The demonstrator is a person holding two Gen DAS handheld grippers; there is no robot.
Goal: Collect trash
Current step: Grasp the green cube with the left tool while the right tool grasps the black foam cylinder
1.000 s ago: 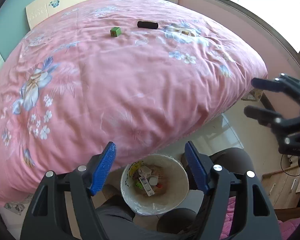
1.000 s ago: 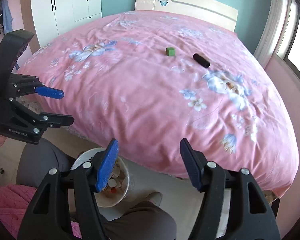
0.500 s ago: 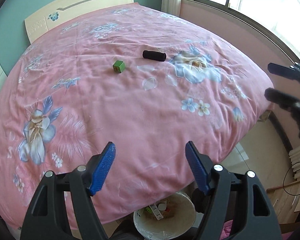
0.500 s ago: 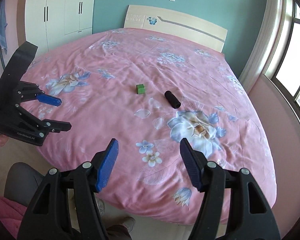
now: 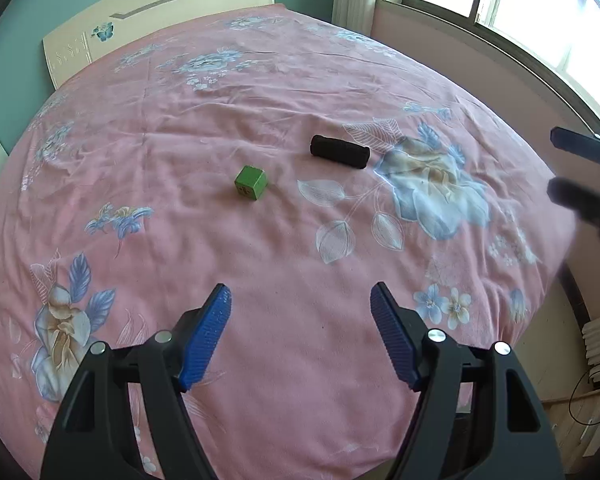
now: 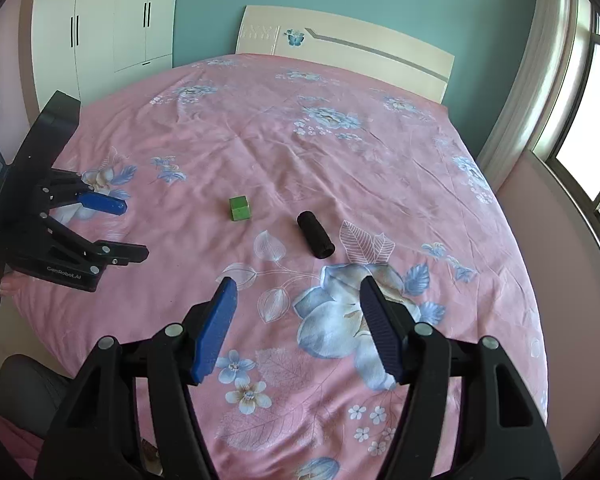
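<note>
A big bed with a pink flowery blanket fills both views. Two small things lie on the blanket near the middle of the bed. One is a little green block. The other is a black roll lying on its side. The block and the roll are near each other but do not touch. The roll lies just beside a big blue flower printed on the blanket. The left hand-held gripper hangs over the near part of the bed. Its blue fingers are spread wide apart and hold nothing. The green block is out in front of it, a little to its left. In the right view, the left hand-held gripper shows from the side, over the left edge of the bed. The right hand-held gripper is above the big blue flower. Its jaws are wide apart too, with nothing between them. The black roll is just ahead of it. A white headboard with a blue butterfly stands at the far end of the bed. White closet doors are to the left and a window is to the right.
</note>
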